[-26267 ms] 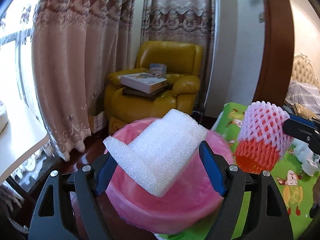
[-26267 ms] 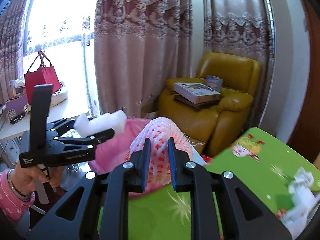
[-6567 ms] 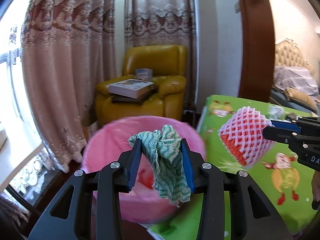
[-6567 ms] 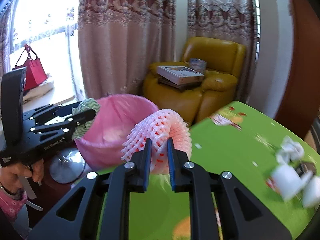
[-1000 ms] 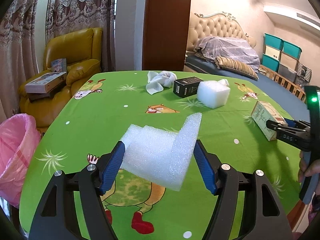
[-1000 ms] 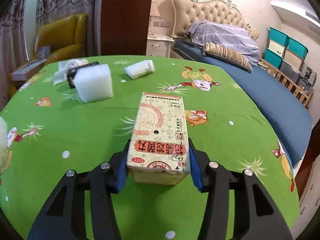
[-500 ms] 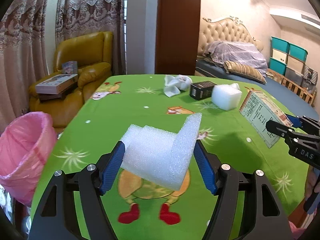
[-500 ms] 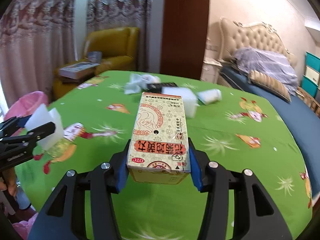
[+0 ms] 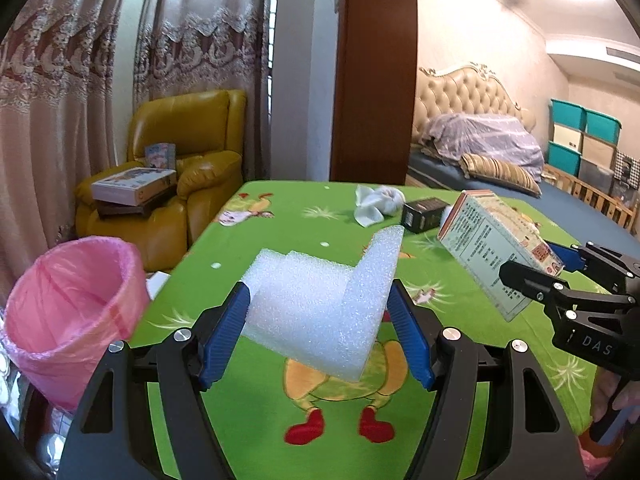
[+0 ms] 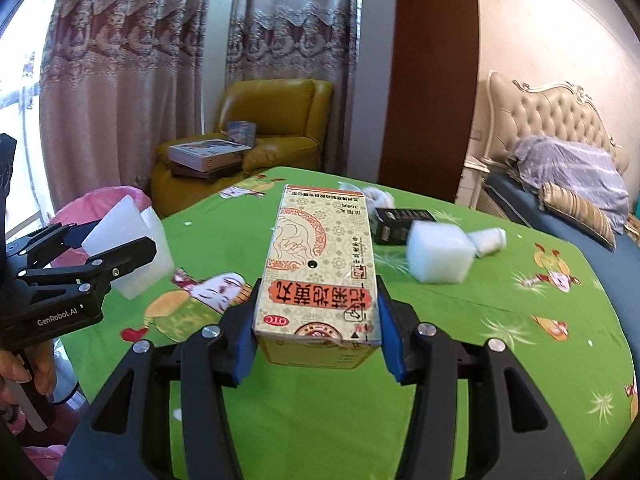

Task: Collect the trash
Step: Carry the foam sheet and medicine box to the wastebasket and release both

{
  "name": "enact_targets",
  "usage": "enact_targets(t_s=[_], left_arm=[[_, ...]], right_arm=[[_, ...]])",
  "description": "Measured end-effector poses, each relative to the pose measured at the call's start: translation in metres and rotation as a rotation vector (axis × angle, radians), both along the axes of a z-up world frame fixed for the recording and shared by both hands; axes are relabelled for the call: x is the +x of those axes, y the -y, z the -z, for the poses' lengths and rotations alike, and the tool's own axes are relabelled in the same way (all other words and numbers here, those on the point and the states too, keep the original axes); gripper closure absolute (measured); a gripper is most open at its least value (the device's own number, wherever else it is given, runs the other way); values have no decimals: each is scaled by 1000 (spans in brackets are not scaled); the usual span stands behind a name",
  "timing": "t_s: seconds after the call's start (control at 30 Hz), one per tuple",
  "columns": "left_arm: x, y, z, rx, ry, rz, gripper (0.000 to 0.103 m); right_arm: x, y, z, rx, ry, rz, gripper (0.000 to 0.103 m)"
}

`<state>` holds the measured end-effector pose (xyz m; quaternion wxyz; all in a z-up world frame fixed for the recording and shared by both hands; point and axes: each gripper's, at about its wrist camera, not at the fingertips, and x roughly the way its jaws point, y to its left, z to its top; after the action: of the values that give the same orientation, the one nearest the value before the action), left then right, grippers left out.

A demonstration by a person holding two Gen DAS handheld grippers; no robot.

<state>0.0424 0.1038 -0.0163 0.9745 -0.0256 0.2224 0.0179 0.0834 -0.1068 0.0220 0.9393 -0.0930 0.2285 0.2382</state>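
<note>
The left gripper (image 9: 318, 330) clamps a foam piece (image 9: 324, 306), the right gripper (image 10: 318, 338) a box (image 10: 320, 276), both right of the pink bin (image 9: 72, 316).

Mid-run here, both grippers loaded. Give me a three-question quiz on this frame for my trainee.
1. True or false: the left gripper is shut on the white foam piece.
2. What does the right gripper hold? A) black box B) printed carton C) crumpled tissue
3. Fill in: the pink-lined bin stands beside the table's ____ edge in the left wrist view.

Key:
1. True.
2. B, the printed carton; the black box and crumpled tissue lie on the green table.
3. Left.
</note>
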Motion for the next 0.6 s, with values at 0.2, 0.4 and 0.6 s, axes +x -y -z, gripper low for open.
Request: enact_targets(t_s=[0.2,0.4,0.6], left_arm=[[-10,-19,-6,-13,20,-40,39],[-18,-40,-8,0,24,-93,39],[-30,-70,-8,0,26,-166,39]], right_arm=[[0,-31,-6,-5,15,-78,54],[-2,-70,-13,-13,33,-161,53],[4,-108,-19,1,21,-245,53]])
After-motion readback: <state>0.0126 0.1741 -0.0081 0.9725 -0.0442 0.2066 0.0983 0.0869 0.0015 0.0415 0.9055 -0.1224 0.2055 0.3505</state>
